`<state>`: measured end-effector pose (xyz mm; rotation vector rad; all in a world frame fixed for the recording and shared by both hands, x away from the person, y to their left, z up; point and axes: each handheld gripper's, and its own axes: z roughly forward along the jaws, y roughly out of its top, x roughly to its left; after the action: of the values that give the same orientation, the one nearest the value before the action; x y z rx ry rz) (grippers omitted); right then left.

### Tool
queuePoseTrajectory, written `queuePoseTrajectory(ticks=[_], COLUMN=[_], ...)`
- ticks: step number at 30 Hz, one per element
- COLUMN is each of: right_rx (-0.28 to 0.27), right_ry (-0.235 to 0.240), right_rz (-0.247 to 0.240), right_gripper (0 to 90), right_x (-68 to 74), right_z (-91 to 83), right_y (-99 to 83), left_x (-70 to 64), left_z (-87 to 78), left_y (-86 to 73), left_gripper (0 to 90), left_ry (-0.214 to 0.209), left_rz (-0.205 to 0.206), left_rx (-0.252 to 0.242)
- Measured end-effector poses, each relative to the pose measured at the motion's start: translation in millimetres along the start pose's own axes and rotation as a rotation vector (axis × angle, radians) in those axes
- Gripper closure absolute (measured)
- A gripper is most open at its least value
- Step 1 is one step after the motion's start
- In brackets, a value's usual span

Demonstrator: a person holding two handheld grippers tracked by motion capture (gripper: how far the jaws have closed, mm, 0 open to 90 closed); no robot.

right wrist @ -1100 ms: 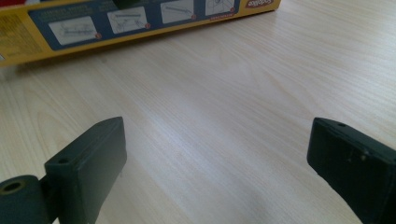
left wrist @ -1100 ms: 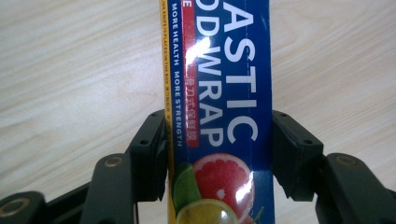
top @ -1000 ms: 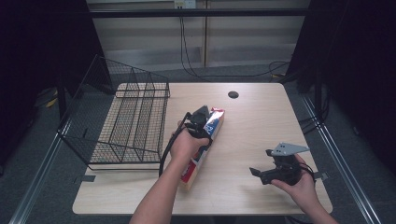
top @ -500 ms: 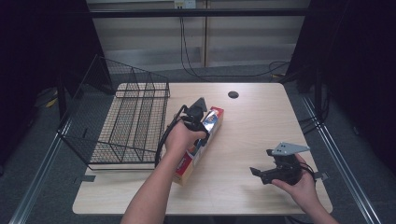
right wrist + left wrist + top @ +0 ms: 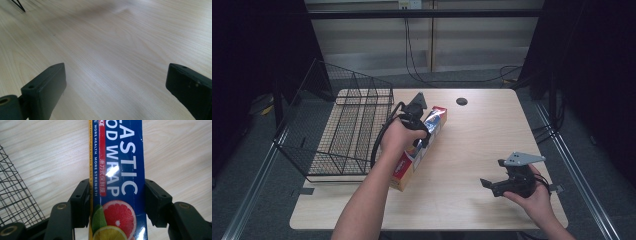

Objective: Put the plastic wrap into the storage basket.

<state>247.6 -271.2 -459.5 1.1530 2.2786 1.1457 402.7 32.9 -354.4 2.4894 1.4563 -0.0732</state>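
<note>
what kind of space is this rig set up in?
Probably a lab or data-collection booth, not a home. A bare wooden table stands between dark curtains, with cables running down the back wall. On it: a wire basket and a plastic wrap box between the left gripper jaws.

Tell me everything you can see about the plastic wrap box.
The plastic wrap box is long, narrow and looks like cardboard, printed blue with white letters, a red and yellow edge, and citrus slices. It lies flat on the wooden table, right of the wire basket. The left claw straddles it, a jaw at each long side.
</note>
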Motion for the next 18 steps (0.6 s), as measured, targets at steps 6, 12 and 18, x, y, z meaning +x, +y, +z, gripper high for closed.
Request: queuePoseTrajectory(ticks=[6, 12, 18], right_rx=[0.002, 0.001, -0.002], right_ry=[0.005, 0.010, 0.022], right_rz=[0.003, 0.001, -0.001], right_gripper=[2.1, 2.1, 1.8], right_x=[-0.5, -0.1, -0.2], right_z=[0.7, 0.7, 0.7], right_y=[-0.5, -0.4, -0.4], left_x=[3.5, 9.1, 14.2], left_z=[-10.6, -24.0, -30.9], left_y=[0.7, 0.7, 0.9], left_gripper=[44.7, 44.6, 44.6], left_ry=[0.012, 0.014, -0.002], left_rz=[-0.021, -0.042, -0.049], left_rx=[-0.002, -0.009, -0.016])
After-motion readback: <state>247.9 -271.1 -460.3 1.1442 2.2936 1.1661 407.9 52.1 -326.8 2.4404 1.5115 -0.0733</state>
